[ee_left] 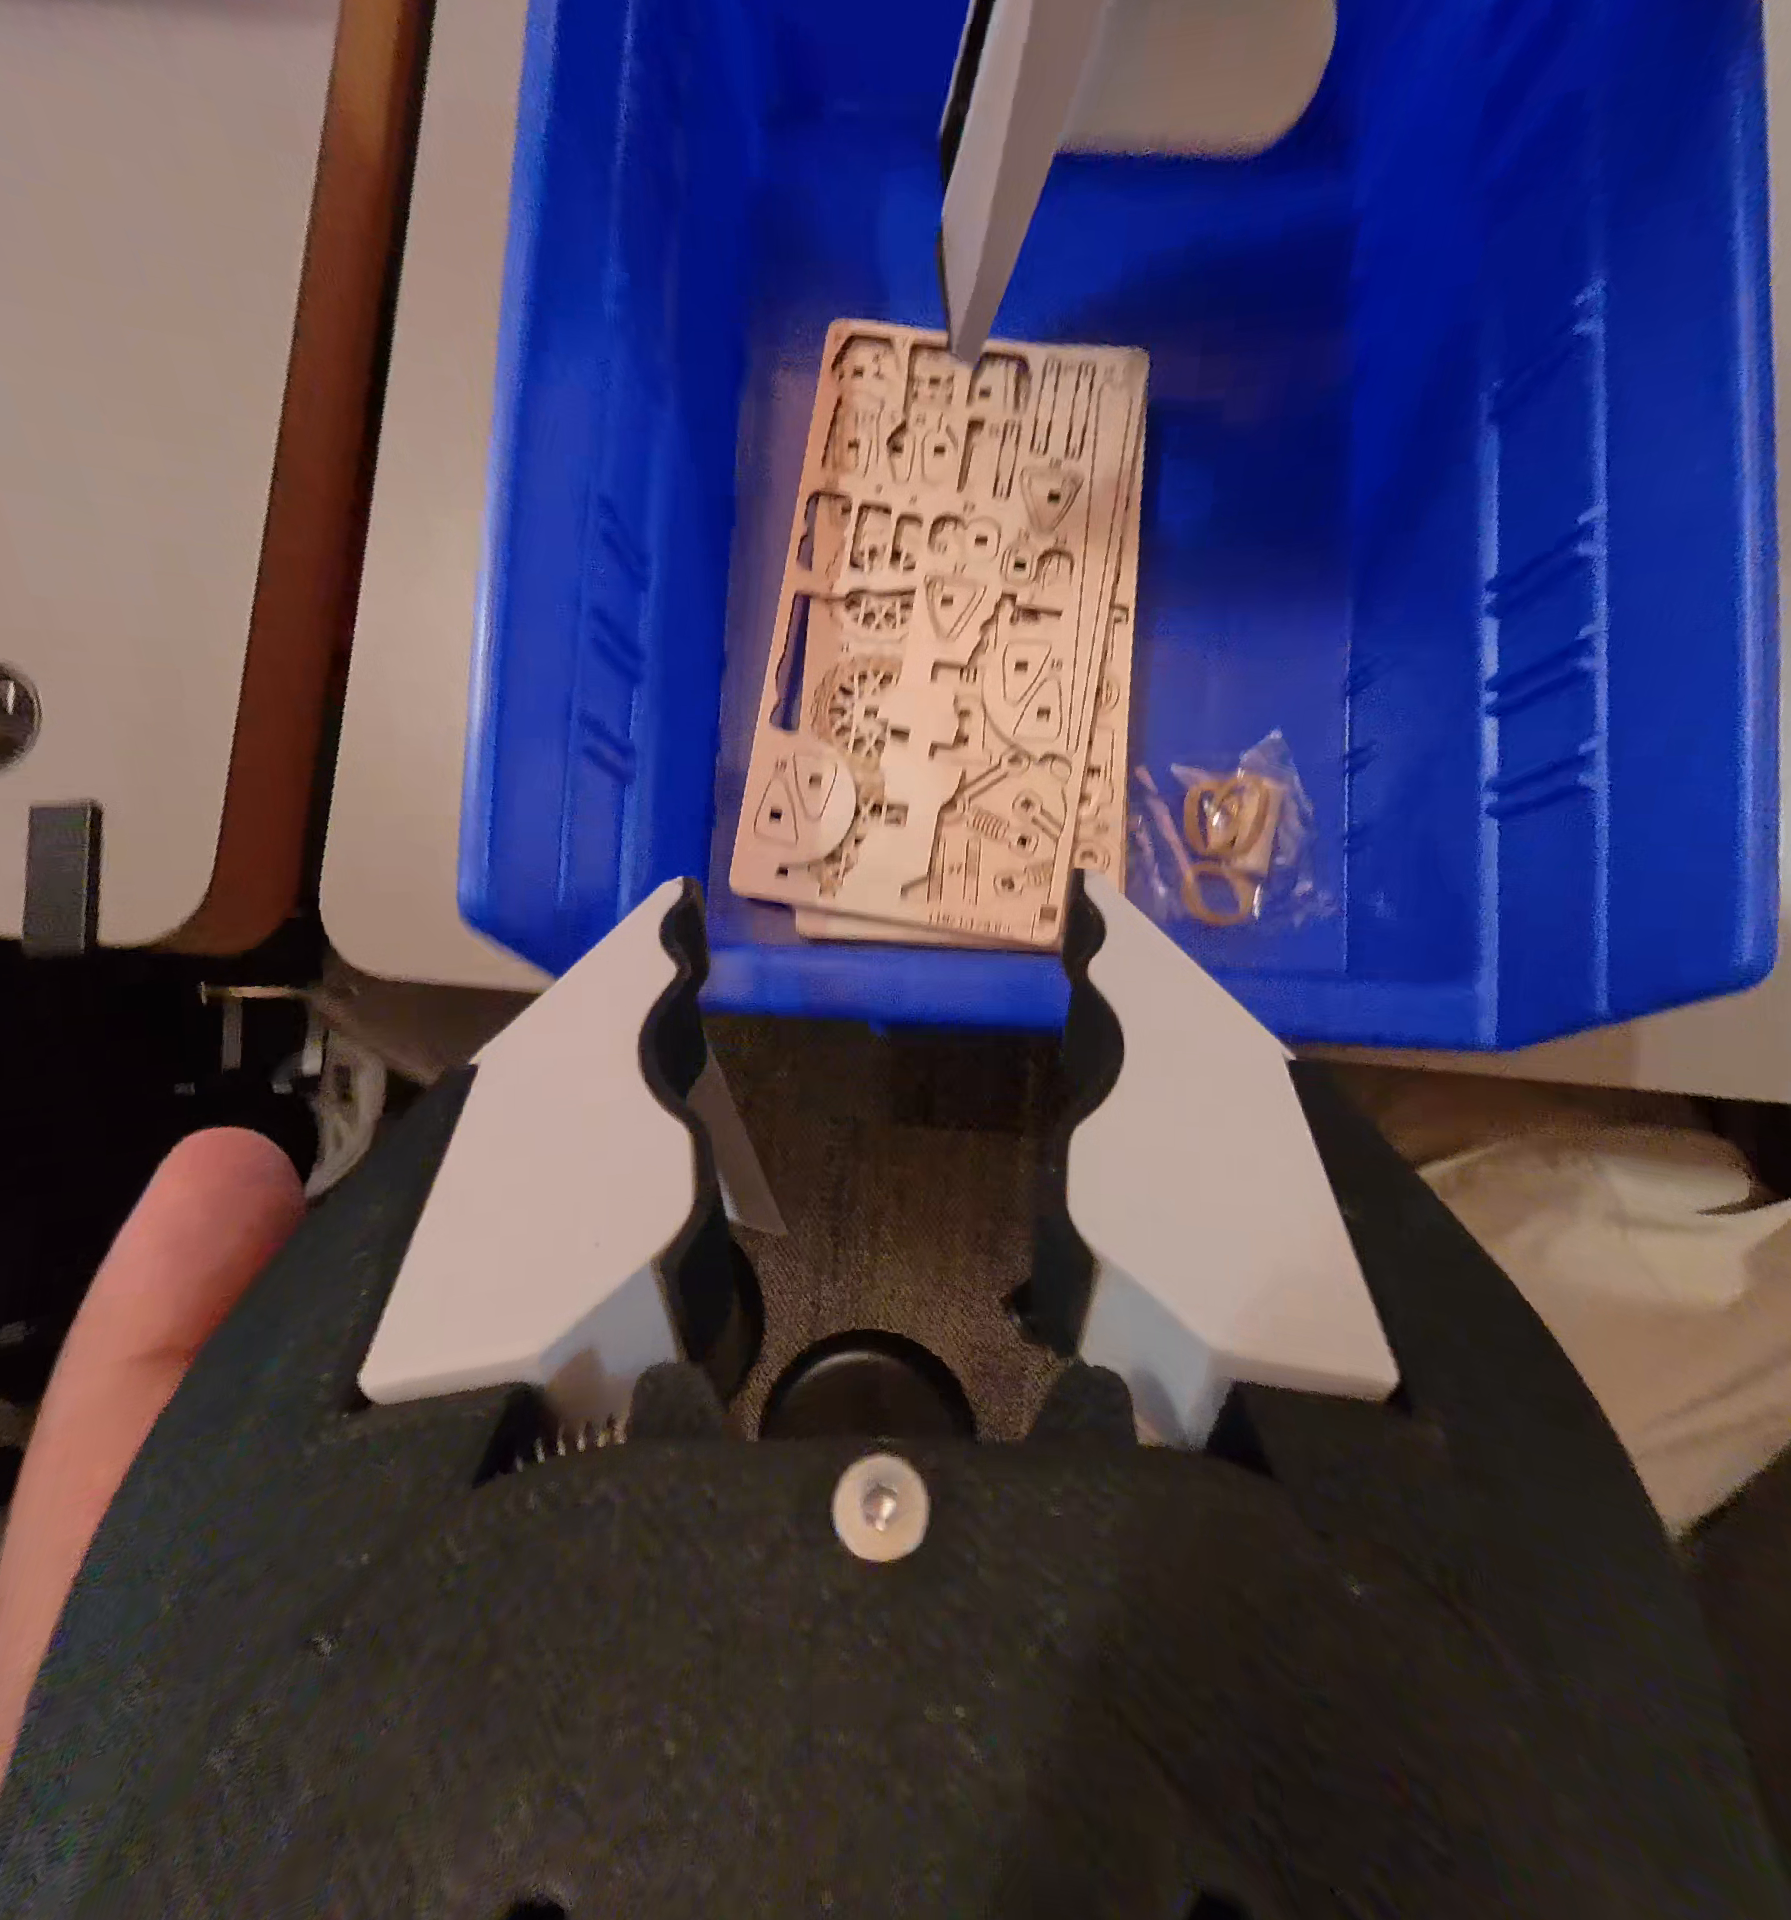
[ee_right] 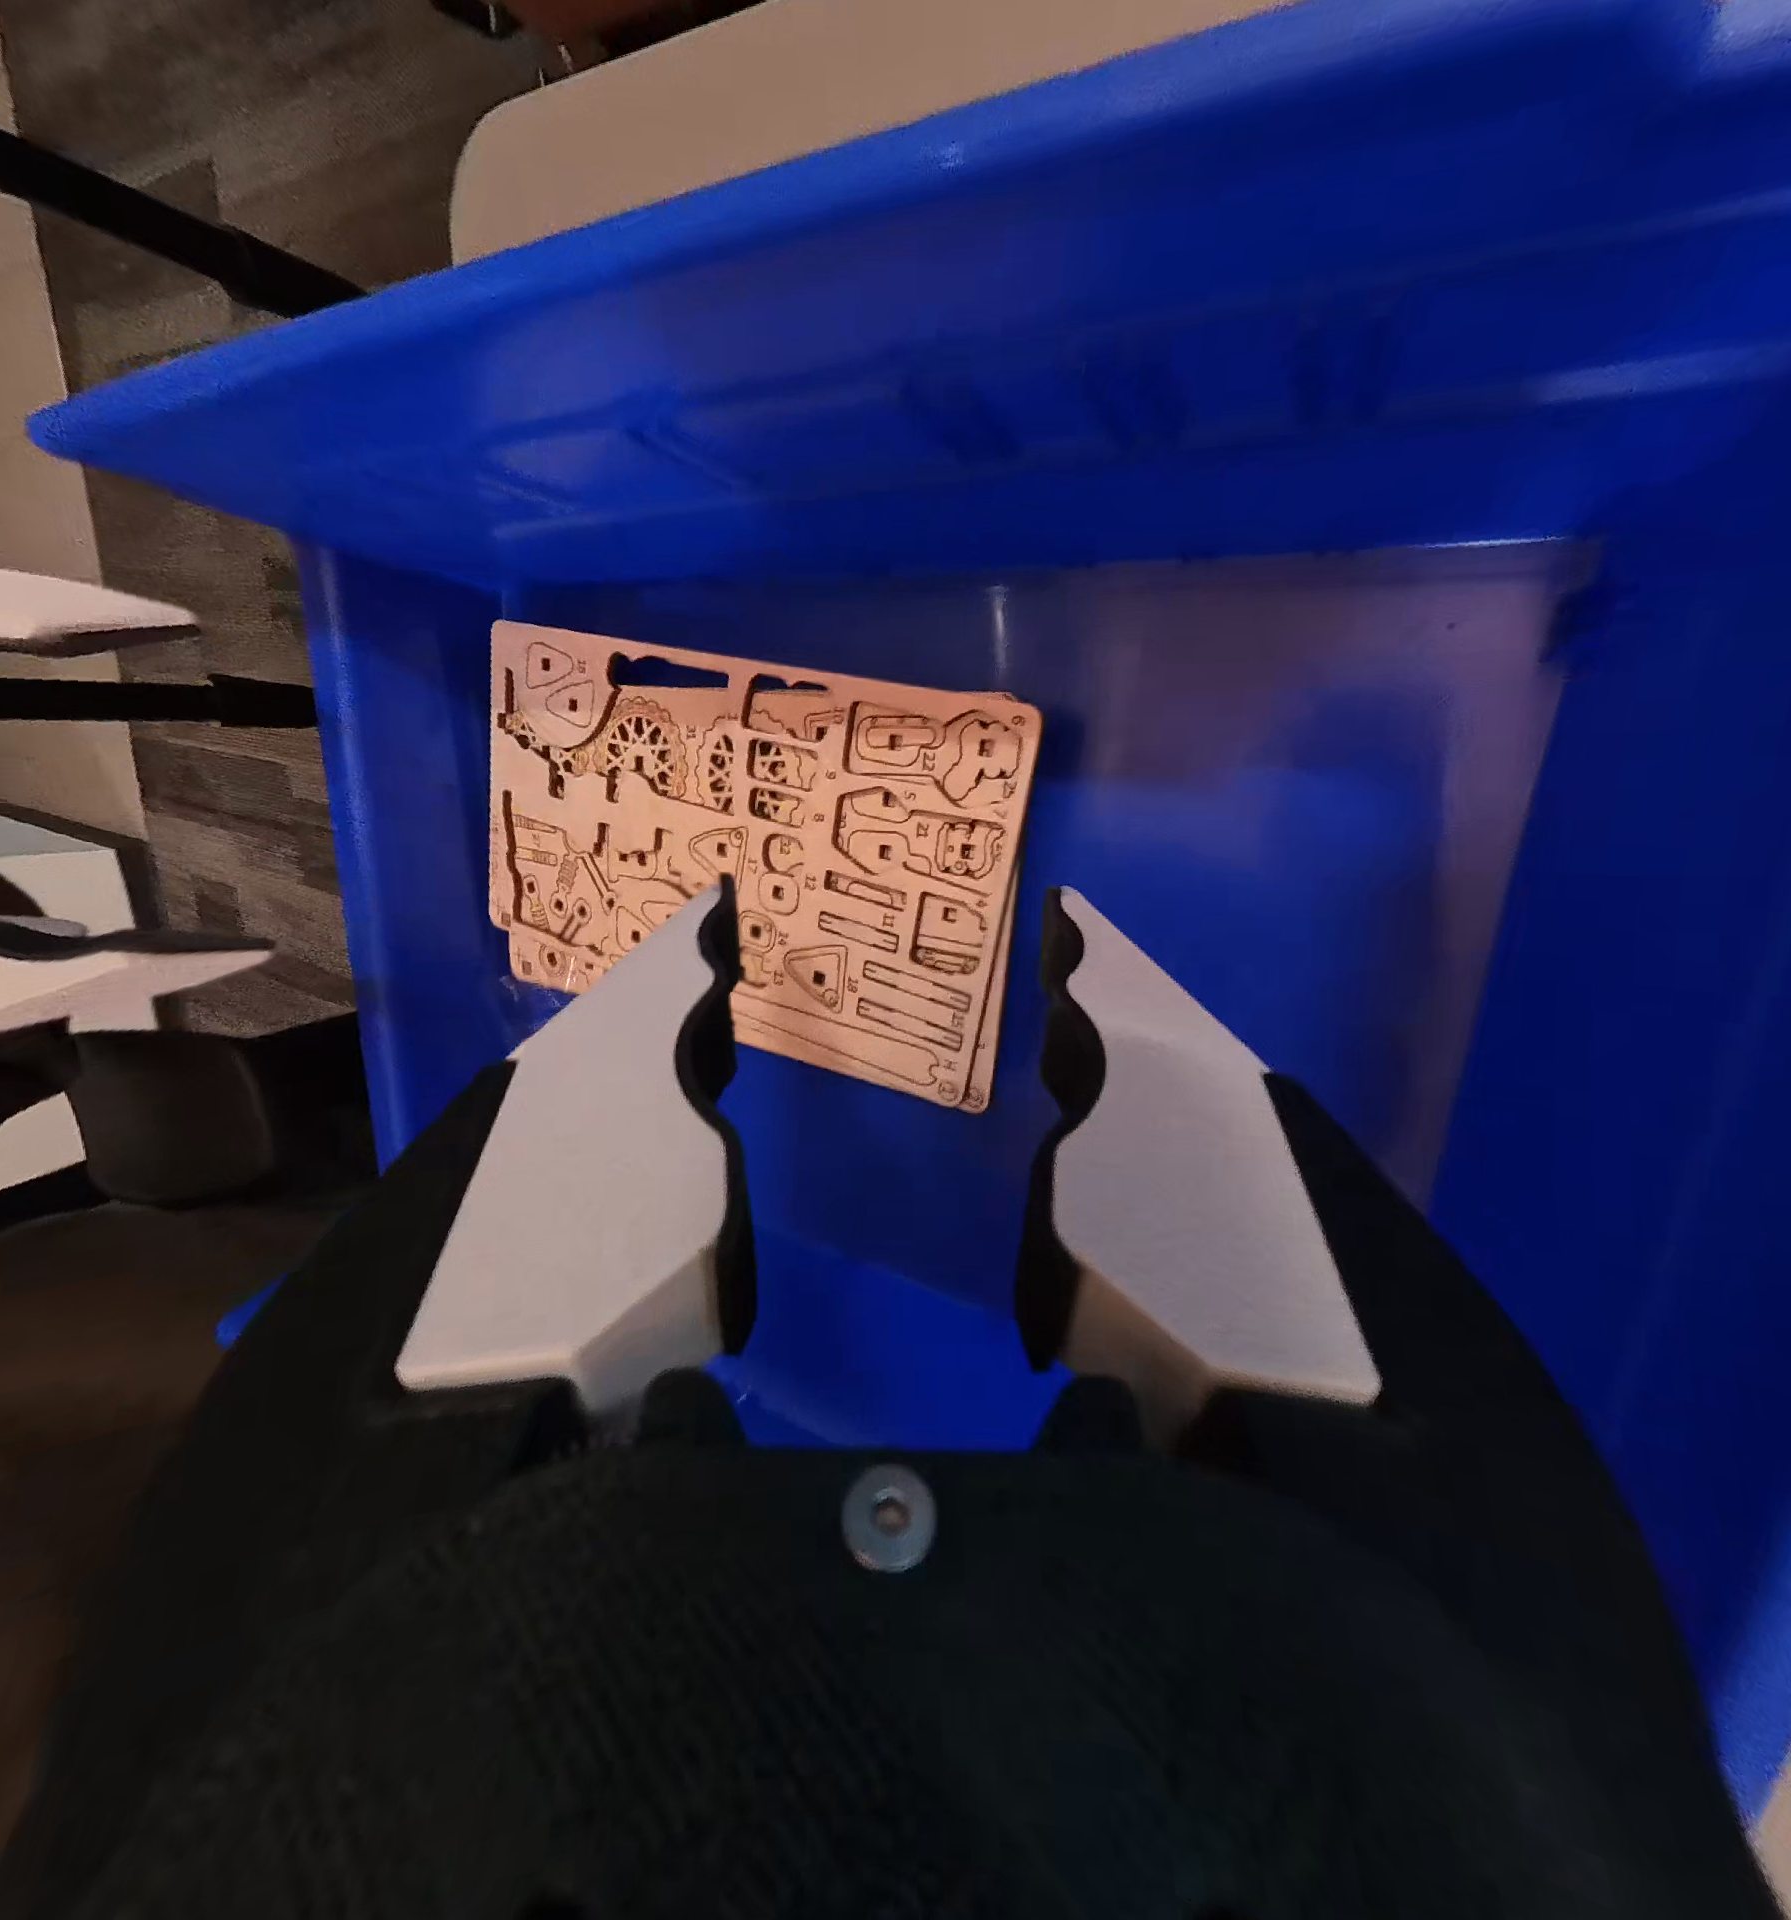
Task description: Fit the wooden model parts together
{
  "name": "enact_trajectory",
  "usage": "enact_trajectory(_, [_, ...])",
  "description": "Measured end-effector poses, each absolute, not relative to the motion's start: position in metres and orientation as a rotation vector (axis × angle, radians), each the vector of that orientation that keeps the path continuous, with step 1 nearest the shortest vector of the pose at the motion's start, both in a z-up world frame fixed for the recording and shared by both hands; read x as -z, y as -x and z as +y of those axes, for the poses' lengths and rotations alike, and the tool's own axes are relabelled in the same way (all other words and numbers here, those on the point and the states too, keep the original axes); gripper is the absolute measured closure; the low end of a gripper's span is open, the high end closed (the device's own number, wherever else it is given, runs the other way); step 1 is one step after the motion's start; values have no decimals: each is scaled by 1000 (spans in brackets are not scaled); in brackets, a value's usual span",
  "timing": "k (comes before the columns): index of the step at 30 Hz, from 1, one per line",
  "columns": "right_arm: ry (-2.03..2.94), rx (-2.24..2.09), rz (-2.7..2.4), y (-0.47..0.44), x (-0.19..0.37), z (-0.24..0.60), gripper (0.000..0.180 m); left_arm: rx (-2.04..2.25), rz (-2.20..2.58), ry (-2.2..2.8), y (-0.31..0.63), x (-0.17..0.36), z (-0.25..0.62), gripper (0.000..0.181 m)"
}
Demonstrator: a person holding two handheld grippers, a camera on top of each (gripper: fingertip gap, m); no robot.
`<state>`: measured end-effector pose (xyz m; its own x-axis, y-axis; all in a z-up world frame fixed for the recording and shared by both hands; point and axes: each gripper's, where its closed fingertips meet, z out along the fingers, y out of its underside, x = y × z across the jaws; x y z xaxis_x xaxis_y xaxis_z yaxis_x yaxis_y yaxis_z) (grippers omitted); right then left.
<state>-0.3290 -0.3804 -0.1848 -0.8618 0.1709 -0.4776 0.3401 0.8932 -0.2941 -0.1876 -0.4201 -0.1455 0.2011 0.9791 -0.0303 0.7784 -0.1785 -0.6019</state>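
A thin wooden sheet of laser-cut model parts (ee_left: 938,634) lies flat on the floor of a blue plastic bin (ee_left: 1442,520), on top of a second sheet. My left gripper (ee_left: 880,894) is open and empty, at the bin's near edge just short of the sheets. In the right wrist view the same sheet (ee_right: 766,821) lies on the bin floor (ee_right: 1234,831). My right gripper (ee_right: 886,899) is open and empty inside the bin, close above the sheet's edge. One finger of the right gripper (ee_left: 984,239) shows from above in the left wrist view, its tip at the sheet's far end.
A small clear bag of rubber bands and small parts (ee_left: 1229,831) lies in the bin, right of the sheets. The bin sits on a white table (ee_left: 392,520). A person's finger (ee_left: 112,1455) rests on my left gripper's body. Carpet and chair legs (ee_right: 91,707) lie beyond.
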Motion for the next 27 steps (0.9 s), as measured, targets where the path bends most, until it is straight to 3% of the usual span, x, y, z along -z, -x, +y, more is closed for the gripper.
enact_trajectory(1, [-382,510,2607,331,186,-381,121,-575,-1649,2007,181,148,-423,113])
enact_trajectory(12, [-407,313,2505,327,206,-376,124,-434,-1697,1871,168,181,-427,119])
enact_trajectory(14, [-389,292,2502,327,211,-376,135,-427,-1693,1875,168,181,-428,119])
enact_trajectory(27, [-236,319,2406,314,201,-378,123,-403,-1679,1847,169,183,-426,119])
